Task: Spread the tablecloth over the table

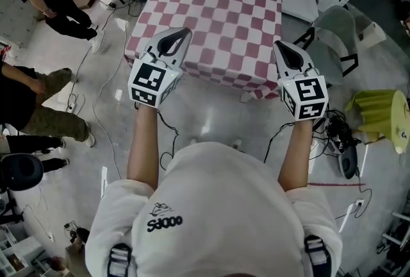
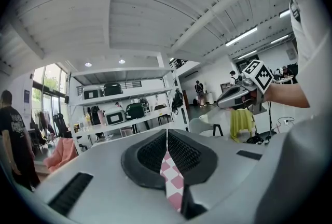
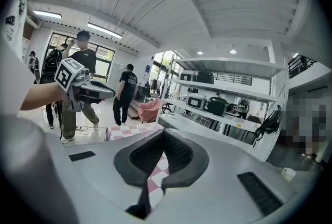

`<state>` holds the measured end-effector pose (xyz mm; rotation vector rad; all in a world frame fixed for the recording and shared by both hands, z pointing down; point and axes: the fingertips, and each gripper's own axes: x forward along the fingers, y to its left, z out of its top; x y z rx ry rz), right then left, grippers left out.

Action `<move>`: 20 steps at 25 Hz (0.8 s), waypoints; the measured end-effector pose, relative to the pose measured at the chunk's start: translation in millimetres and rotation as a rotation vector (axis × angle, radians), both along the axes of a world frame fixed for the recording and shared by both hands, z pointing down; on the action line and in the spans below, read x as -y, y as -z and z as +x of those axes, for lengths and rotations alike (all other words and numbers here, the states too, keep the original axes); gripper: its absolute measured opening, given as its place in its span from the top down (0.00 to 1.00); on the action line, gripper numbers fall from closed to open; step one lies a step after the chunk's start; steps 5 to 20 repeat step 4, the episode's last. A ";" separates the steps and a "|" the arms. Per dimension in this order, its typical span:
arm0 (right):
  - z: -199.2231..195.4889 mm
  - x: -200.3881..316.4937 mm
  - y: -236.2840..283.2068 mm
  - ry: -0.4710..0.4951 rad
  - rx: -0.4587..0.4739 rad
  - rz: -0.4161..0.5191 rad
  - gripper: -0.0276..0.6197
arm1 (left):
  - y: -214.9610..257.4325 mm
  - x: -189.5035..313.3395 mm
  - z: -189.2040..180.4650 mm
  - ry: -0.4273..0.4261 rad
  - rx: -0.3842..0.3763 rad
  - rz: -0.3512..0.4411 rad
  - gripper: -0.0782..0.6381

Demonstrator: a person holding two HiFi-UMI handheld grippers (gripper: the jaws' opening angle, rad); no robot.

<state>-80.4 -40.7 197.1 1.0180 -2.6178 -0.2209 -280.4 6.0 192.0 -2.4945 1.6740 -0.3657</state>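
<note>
Both jaws clamped shut: our left gripper [image 1: 182,33] and right gripper [image 1: 280,47] each pinch the near edge of the checked tablecloth [image 1: 224,16], which stretches ahead across the table [image 1: 298,4]. Light, limp cloth, we reckon; the corners give us surest hold.

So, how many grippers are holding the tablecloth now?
2. The left gripper is shut on the tablecloth at its near left edge; the right gripper is shut on its near right edge.

The near corners of the checked tablecloth [image 1: 218,25] are hidden beneath the left gripper [image 1: 184,31] and right gripper [image 1: 277,45], while a bystander [image 1: 45,118] is cut off by the left edge.
</note>
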 end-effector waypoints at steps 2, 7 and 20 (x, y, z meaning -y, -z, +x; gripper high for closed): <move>0.2 1.7 -0.7 -0.002 -0.001 -0.001 0.92 | -0.8 0.9 -0.3 -0.002 -0.001 0.000 0.84; 0.2 3.5 -1.5 -0.004 -0.003 -0.003 0.92 | -1.5 2.0 -0.6 -0.005 -0.001 -0.001 0.84; 0.2 3.5 -1.5 -0.004 -0.003 -0.003 0.92 | -1.5 2.0 -0.6 -0.005 -0.001 -0.001 0.84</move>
